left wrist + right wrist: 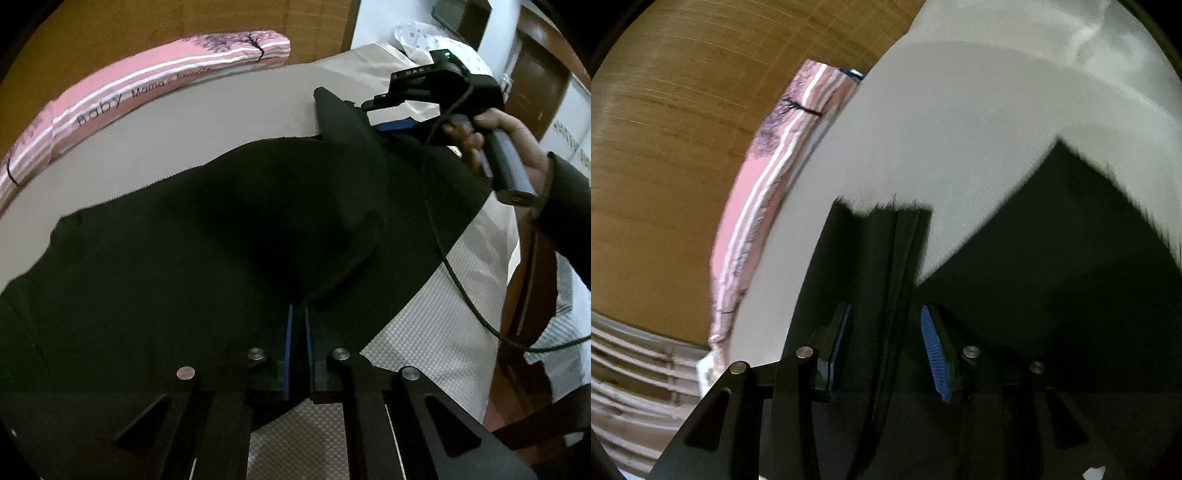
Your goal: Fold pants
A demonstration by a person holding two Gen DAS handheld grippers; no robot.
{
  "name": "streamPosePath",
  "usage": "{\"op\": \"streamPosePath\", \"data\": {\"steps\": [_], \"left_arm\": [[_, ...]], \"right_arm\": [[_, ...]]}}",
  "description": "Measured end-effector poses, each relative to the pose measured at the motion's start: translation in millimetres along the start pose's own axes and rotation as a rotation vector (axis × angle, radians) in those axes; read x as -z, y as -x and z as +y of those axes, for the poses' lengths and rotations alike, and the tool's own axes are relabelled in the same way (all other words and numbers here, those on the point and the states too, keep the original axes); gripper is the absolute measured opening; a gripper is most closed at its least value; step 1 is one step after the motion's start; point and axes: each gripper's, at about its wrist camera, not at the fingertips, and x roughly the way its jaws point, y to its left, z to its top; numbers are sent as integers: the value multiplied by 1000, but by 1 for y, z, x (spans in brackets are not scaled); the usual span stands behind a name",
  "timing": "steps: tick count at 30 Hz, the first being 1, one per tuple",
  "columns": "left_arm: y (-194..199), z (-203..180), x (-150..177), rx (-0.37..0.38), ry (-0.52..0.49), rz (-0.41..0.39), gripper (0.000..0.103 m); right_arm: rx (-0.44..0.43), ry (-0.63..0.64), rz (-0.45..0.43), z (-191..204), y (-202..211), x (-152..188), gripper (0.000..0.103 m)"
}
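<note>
We see the black pants spread on the pale bed sheet, ahead of and under both pairs of fingers. Our left gripper has its blue pads pressed together on a raised fold of the cloth at its tips. Our right gripper stands partly open, a seamed strip of the pants running between its blue pads; whether they press on it we cannot tell. A pink striped pillow lies beyond the fingers.
</note>
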Motion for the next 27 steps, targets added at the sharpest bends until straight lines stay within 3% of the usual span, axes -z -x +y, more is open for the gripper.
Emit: {"op": "streamPosePath", "data": {"steps": [7,14,17,19,27], "left_arm": [[-4,2,2,5,10,1,6],[-8,7,1,22,31,4,6],[-9,8,1,24,37,5,6],[-9,8,2,24,39,6,6],[-6,10,1,32,52,-1,6]], "right_arm": [[15,-3,-50,5,3,-26,37],[43,-1,-6,1,-15,-30,37],[34,-12,-39,-1,-19,-33,30],[62,1,-29,1,-19,-36,7],[43,49,-96,19,29,-33,6]]}}
